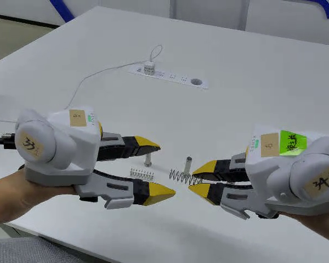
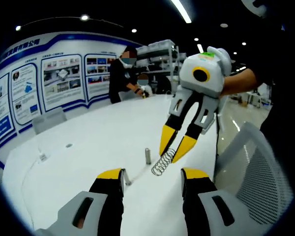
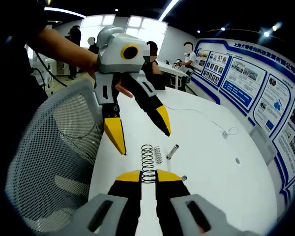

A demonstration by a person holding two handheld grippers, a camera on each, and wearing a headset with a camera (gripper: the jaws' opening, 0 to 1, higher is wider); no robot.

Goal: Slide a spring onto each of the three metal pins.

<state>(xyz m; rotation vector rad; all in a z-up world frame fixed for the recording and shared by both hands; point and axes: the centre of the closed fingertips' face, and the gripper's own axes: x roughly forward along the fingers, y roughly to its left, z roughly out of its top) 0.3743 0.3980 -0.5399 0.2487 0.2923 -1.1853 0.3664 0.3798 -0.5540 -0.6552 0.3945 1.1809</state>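
gripping spring [image 1: 181,176] end in near-closed right gripper [image 1: 193,181], just beside upright pin [image 1: 188,164], with left gripper [image 1: 165,169] wide open, empty. raise free end over pin tip, align bore, lower straight.

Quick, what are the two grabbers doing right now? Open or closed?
Left gripper: open, holding nothing.
Right gripper: shut on the end of a spring.

Left gripper [image 1: 165,169] at the near left points right, jaws spread wide; right gripper [image 1: 192,182] at the near right points left, jaws pinched on a spring [image 1: 182,176]; their tips face each other, near but apart.
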